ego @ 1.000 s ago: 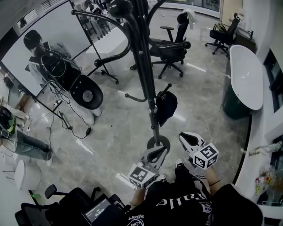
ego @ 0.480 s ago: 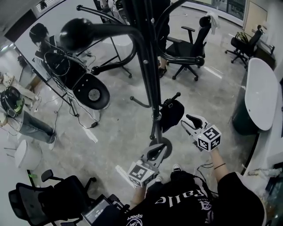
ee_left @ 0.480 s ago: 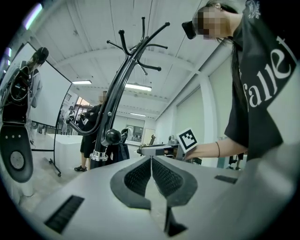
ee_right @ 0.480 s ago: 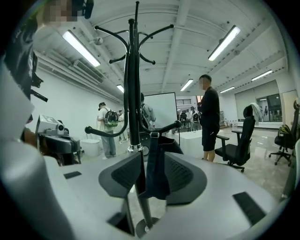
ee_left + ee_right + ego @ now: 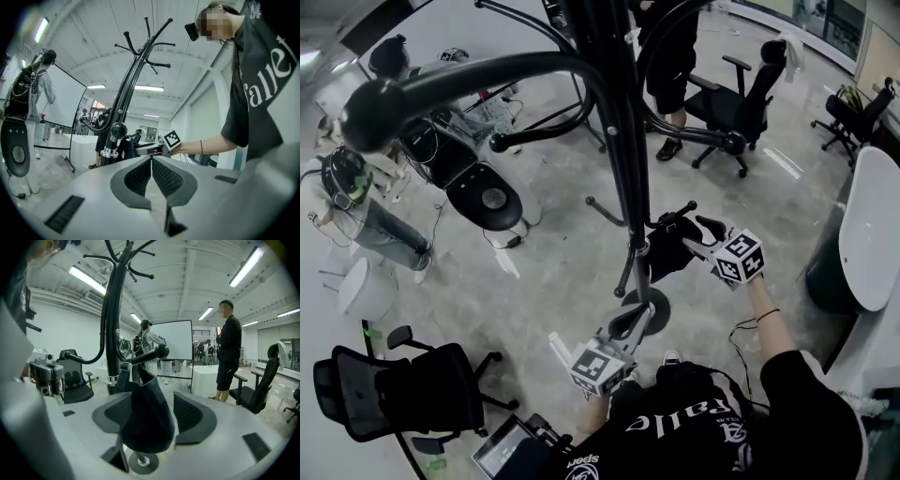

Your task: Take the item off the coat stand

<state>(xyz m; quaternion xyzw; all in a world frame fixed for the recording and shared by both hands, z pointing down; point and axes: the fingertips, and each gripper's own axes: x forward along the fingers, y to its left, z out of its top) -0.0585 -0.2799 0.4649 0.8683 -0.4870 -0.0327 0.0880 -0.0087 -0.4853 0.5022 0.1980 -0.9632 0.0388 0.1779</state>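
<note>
A black coat stand [image 5: 619, 141] rises in front of me. A dark bag [image 5: 667, 248] hangs by its strap from a low hook [image 5: 150, 355]. My right gripper [image 5: 696, 235] reaches the bag; its jaws have just been opening and now stand wide. In the right gripper view the bag [image 5: 147, 420] hangs between the two pads [image 5: 187, 413], which do not press on it. My left gripper [image 5: 633, 323] is held low near the stand's base, its jaws shut [image 5: 151, 161] with nothing between them.
The stand's round base [image 5: 645, 307] rests on the grey floor. Office chairs stand at far right [image 5: 741, 94] and near left [image 5: 394, 394]. A whiteboard on legs [image 5: 176, 348], a white table [image 5: 872, 234] and people [image 5: 670, 56] are around.
My right gripper has moved forward to the hanging bag and its jaws have opened around it. The left gripper has shifted slightly and stayed shut.
</note>
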